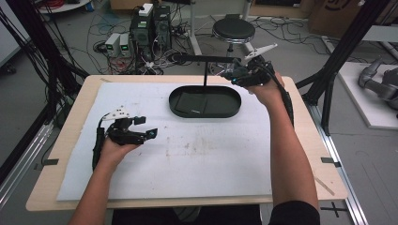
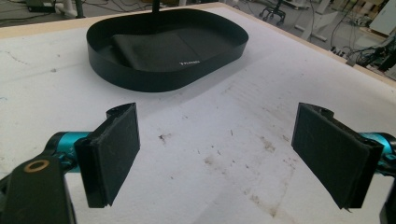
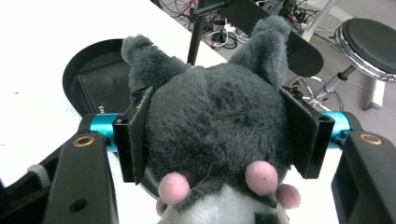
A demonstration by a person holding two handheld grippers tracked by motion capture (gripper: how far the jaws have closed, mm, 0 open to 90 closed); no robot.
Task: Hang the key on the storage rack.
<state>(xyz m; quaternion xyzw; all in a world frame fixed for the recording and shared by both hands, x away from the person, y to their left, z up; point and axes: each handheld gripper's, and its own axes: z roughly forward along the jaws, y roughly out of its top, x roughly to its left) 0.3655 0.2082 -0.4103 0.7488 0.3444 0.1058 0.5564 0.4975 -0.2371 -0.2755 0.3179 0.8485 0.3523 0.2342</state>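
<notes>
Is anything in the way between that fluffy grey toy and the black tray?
Nothing visible blocks it. The right gripper holds the plush toy beside the tray, which holds a flat black pad. A thin black post rises at the tray's far edge.

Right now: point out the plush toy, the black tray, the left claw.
plush toy [image 3: 215, 107], right gripper view, grey back of head.
black tray [image 2: 154, 79], left gripper view, near outer wall.
left claw [image 2: 215, 158], left gripper view, midway between open pads.

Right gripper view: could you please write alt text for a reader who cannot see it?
The right claw is shut on a grey plush toy with two ears and pink pompoms, its black pads pressing both sides. Behind the toy lie a black oval tray on the white table cover, and a round stool on the floor.
</notes>
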